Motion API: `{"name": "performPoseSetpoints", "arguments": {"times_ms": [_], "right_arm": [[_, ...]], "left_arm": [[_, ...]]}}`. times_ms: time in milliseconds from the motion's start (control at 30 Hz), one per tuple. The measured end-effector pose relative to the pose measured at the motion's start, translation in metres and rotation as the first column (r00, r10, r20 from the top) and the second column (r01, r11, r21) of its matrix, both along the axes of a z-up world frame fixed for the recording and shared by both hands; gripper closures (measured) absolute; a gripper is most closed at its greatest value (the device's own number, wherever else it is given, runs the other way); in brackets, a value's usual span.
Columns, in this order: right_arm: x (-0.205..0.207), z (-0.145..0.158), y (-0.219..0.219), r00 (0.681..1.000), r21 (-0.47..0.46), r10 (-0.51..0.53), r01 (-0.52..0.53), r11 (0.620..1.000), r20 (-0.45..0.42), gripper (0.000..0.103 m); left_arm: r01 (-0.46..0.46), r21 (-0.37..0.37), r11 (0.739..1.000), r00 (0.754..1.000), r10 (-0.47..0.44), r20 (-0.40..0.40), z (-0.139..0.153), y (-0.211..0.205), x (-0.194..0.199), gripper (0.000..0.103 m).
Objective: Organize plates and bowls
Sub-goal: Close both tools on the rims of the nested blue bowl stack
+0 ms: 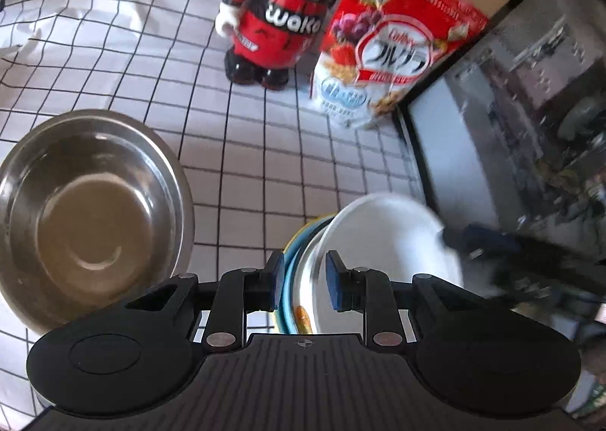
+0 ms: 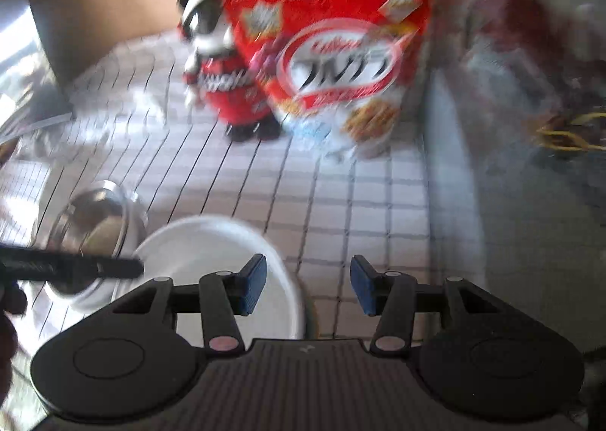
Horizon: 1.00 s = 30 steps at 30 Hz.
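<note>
A white bowl (image 1: 382, 241) sits on a stack of plates (image 1: 297, 272) with blue and yellow rims, on the checked tablecloth. My left gripper (image 1: 305, 279) straddles the near rims of the stack and bowl, its blue pads a narrow gap apart; a grip cannot be confirmed. A large steel bowl (image 1: 91, 211) stands to the left. My right gripper (image 2: 307, 285) is open and empty, just right of the white bowl (image 2: 212, 253), and shows blurred at the bowl's right rim in the left wrist view (image 1: 492, 245). The steel bowl (image 2: 94, 219) lies beyond the left gripper (image 2: 75, 266).
A red and black mascot figure (image 1: 280, 14) and a red cereal bag (image 1: 394, 41) stand at the back of the cloth. A dark framed panel (image 1: 511, 109) edges the table on the right. The right wrist view is motion-blurred.
</note>
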State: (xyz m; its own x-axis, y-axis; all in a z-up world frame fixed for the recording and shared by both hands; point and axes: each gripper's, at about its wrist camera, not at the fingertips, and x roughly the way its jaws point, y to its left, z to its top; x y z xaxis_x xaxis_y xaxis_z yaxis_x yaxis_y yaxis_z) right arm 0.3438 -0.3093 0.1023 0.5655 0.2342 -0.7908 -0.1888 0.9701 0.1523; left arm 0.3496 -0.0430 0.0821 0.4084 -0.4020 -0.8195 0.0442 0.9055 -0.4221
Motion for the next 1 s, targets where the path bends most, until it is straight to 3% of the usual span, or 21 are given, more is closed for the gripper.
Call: {"name": "performPoseSetpoints", "arguments": {"times_ms": [133, 300, 567, 800, 1000], "right_arm": [[-0.015, -0.007, -0.001, 0.997, 0.022, -0.024, 0.022, 1.000, 0.071, 0.054], [-0.013, -0.029, -0.016, 0.999, 0.184, -0.038, 0.043, 0.982, -0.028, 0.054], [-0.025, -0.044, -0.005, 0.997, 0.177, -0.004, 0.019, 0.984, -0.082, 0.054], [-0.043, -0.050, -0.001, 0.996, 0.158, -0.082, 0.087, 0.984, -0.037, 0.054], [-0.042, -0.072, -0.018, 0.982, 0.352, -0.150, 0.181, 0.918, -0.113, 0.045]], "left_arm": [[0.021, 0.052, 0.998, 1.000, -0.020, -0.019, -0.012, -0.008, 0.000, 0.077], [0.039, 0.082, 0.996, 0.999, -0.038, -0.008, -0.015, -0.013, 0.000, 0.077], [0.072, 0.079, 0.994, 0.997, -0.069, -0.041, -0.033, -0.013, -0.003, 0.076], [0.092, 0.052, 0.994, 0.995, -0.090, -0.047, -0.044, -0.016, -0.007, 0.076], [0.089, 0.033, 0.996, 0.993, -0.086, -0.077, -0.062, -0.022, -0.008, 0.075]]}}
